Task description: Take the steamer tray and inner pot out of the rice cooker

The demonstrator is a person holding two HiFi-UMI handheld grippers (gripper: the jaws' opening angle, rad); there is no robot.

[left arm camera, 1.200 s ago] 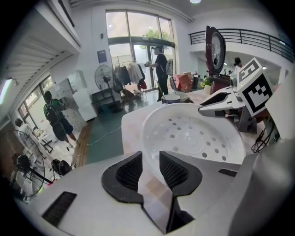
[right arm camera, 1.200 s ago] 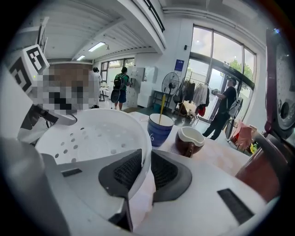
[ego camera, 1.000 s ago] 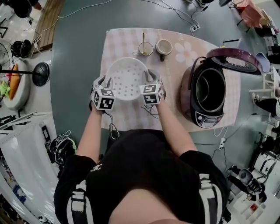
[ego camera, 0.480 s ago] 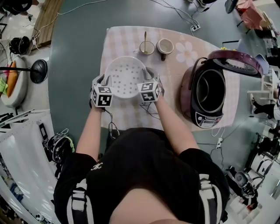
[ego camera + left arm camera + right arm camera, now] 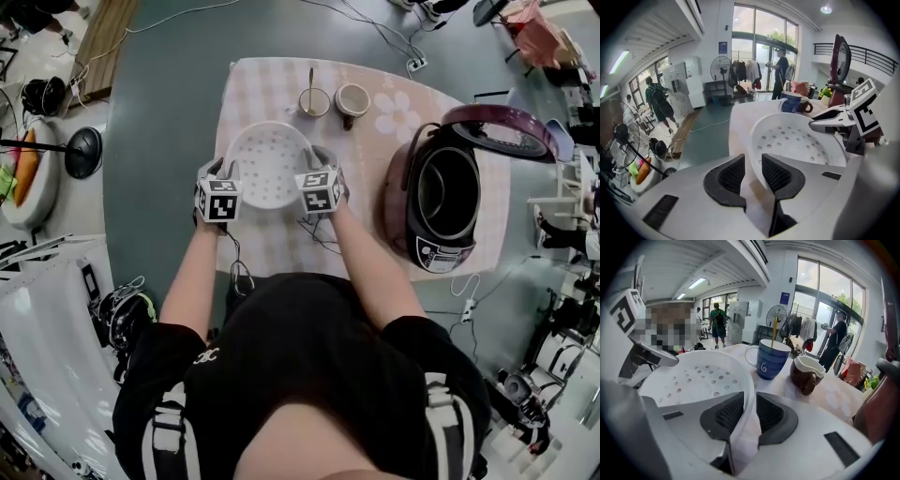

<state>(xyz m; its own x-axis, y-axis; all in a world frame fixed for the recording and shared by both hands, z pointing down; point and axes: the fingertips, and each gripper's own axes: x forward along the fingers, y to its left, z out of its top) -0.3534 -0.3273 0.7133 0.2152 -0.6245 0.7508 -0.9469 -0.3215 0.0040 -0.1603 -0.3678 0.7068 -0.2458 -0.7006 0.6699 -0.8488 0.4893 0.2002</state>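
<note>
The white perforated steamer tray [image 5: 267, 167] was over the checked tablecloth [image 5: 272, 248], left of the open rice cooker [image 5: 433, 253] that held the inner pot [image 5: 448, 192], with the left gripper [image 5: 752, 161] pinching its left rim and the right gripper [image 5: 750, 401] pinching its right rim.

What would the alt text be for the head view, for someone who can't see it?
From above, a person grips a white holed steamer tray by opposite sides of its rim with the left gripper and right gripper, over a pink-clothed table. At right the rice cooker stands open, inner pot inside.
</note>
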